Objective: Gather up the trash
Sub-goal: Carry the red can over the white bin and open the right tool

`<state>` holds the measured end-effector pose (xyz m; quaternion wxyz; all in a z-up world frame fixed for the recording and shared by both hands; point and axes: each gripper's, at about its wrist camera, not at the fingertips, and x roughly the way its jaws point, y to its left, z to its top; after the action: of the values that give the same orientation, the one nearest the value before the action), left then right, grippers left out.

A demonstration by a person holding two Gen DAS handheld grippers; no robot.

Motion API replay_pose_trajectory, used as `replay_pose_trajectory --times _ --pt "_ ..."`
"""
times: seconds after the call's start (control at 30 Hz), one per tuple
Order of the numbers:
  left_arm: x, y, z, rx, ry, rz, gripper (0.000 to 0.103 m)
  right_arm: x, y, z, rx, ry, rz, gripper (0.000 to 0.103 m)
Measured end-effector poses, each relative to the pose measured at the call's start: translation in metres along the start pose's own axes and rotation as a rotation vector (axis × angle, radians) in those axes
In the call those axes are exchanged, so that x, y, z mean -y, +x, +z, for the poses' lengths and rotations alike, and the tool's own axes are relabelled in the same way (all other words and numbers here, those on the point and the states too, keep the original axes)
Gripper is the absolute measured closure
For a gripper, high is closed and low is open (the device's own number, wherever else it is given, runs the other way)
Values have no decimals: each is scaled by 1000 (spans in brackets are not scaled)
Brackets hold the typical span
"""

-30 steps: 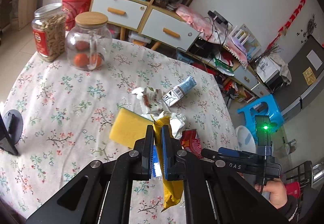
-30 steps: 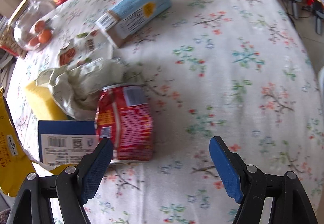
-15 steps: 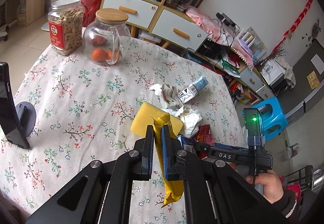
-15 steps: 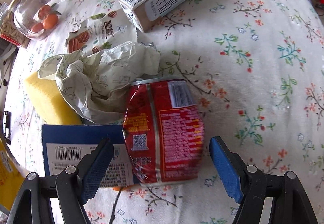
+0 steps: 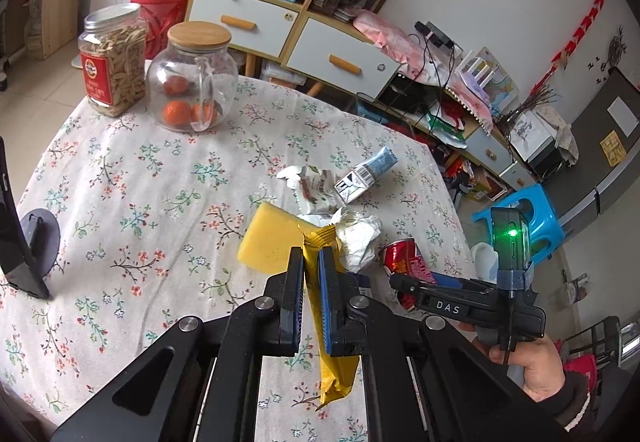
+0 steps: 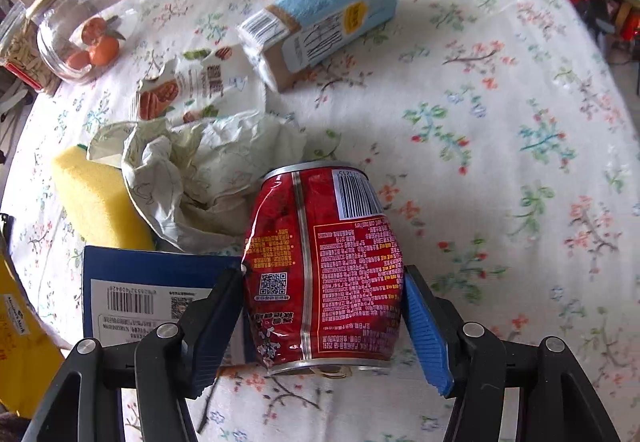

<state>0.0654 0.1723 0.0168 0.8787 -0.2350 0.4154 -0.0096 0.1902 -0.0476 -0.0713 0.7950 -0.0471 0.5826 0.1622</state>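
Over the table's (image 5: 132,178) near edge, through the left wrist camera: left gripper (image 5: 311,254) clamped tight on a yellow wrapper (image 5: 334,362), pads flat against both faces. Pinched near the top seam, so hanging limp and clear of the cloth. Looks like one piece already collected and simply parked in the air while the other hand works. Just past the fingertips, a heap toward the right edge: sponge (image 5: 268,242), crumpled paper (image 5: 358,234), red can (image 5: 404,256) lying on its side. Further toward the far right edge, a torn snack bag (image 5: 316,190) and a blue carton (image 5: 368,178), both untouched. Two jars (image 5: 192,82) well apart at the far left edge, probably not trash. At lower right, a hand (image 5: 532,366) tilting the other tool steeply down onto the can.

Down through the right wrist camera: right gripper (image 6: 324,282) straddling the can across its width, jaws just closed in, both pads now meeting its dented flanks. Gripped low, near the tab end, likely because that end lies nearest and free. Still resting on the cloth, not yet lifted. Touching its left side, a flat blue box (image 6: 152,290); against its far corner, the paper. Worth watching: thin, crushed metal, so liable to buckle or twist out of a squeeze. Wrapper glimpsed at the left border, away from the heap.
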Motion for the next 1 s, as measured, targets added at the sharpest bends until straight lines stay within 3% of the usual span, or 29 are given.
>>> replay_pose_trajectory --times 0.5,1.0 --pt "58 24 -2 -16 69 -47 96 94 -53 -12 81 153 -45 35" --pt "155 69 -10 -46 190 -92 97 261 -82 -40 86 444 -149 35"
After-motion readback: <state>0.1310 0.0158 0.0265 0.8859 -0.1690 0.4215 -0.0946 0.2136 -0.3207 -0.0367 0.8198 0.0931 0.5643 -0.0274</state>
